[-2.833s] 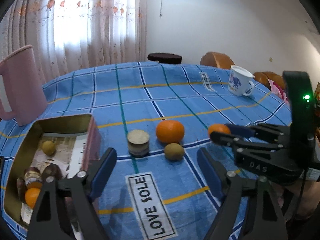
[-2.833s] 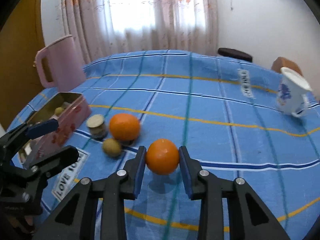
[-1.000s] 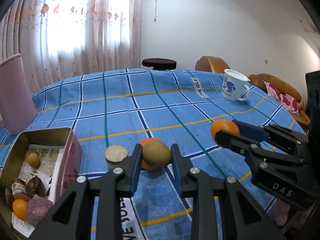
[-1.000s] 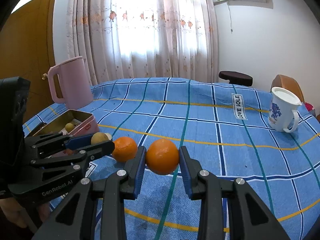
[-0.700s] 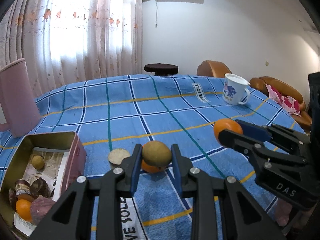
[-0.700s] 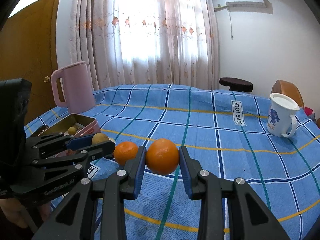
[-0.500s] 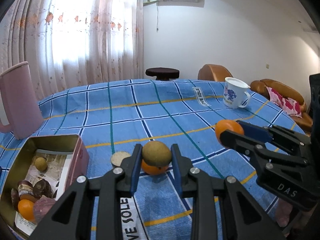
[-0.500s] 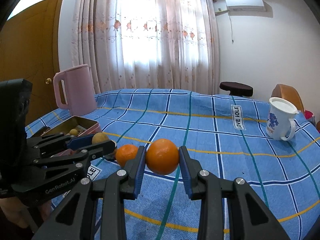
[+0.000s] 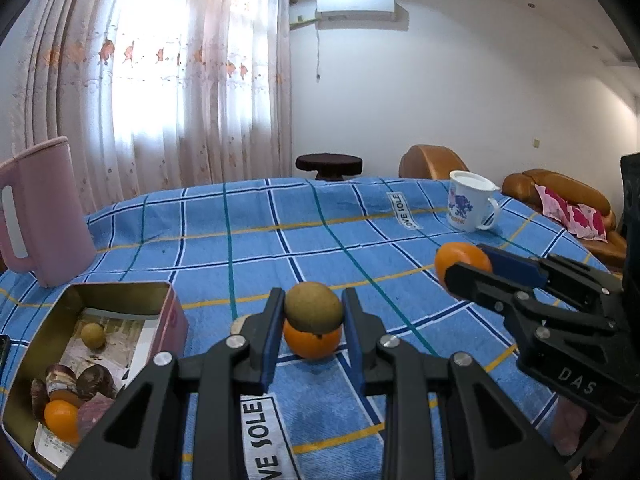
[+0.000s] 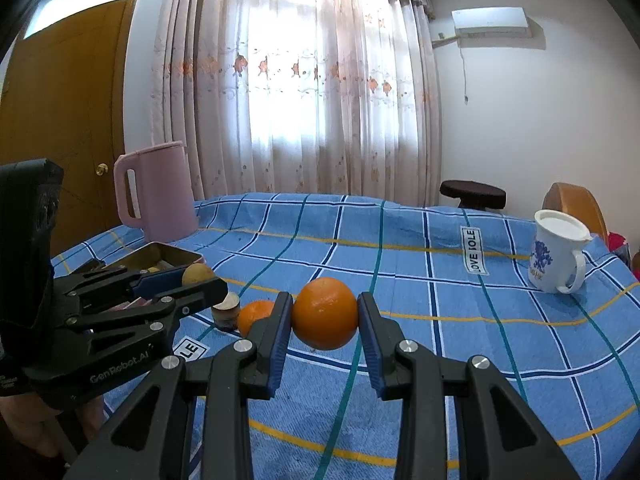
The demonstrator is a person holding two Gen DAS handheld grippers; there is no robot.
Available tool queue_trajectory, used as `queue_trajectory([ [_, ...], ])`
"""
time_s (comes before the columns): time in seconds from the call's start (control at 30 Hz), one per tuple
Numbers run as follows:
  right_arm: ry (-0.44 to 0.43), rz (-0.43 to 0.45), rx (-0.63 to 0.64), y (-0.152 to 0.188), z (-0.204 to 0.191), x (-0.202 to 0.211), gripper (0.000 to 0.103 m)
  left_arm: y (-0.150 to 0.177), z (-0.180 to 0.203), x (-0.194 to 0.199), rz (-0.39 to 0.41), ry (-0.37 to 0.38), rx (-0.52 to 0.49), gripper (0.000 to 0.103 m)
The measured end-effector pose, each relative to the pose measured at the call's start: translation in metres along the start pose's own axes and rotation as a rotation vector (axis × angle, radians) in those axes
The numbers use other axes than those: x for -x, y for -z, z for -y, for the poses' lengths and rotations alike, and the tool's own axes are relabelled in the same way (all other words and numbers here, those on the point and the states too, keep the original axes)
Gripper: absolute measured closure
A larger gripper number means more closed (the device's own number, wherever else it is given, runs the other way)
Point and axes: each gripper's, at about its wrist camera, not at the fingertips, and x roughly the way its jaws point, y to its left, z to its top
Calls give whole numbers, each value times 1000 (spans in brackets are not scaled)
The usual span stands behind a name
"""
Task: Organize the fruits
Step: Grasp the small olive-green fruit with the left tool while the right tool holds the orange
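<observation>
- Orange and smooth, a round orange (image 10: 325,319) sits clamped between the blue-padded fingers of the right gripper (image 10: 325,322), lifted clear of the blue checked cloth on the surface (image 10: 440,320).
- Dull brown-green and egg-shaped, a kiwi-like fruit (image 9: 314,307) is pinched by the left gripper (image 9: 313,316), its jaws closed on the fruit's sides, held above the cloth.
- Only the left wrist view looks down into the open metal tin (image 9: 120,290): a small yellowish fruit, dark round pieces, a pink wrapped item and a small orange fruit lie on printed paper inside.
- A second orange (image 9: 313,340) rests on the cloth directly behind the held kiwi in that view; the right wrist view shows it beside a short cork-topped jar (image 10: 226,312), which the left view mostly hides.
- Only the right wrist view shows the wooden door (image 10: 60,120).
- Both views show a matte pink jug (image 10: 154,192) near the tin and a glossy white mug (image 10: 556,258) with blue print, well apart on the far side.
</observation>
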Motion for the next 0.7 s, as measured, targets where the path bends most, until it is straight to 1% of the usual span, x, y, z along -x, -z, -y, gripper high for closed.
queue_trajectory([
  [0.23, 7, 25, 12, 0, -1, 5, 68, 0, 0, 6, 28, -10, 0, 73],
  [0.47, 17, 49, 26, 1, -5, 9, 68, 1, -2, 14, 72, -10, 9, 73],
  [0.63, 20, 46, 51, -1, -10, 6, 68, 3, -10, 17, 64, -16, 27, 73],
  [0.7, 5, 37, 50, -3, -14, 3, 68, 3, -18, 19, 57, -22, 41, 73],
])
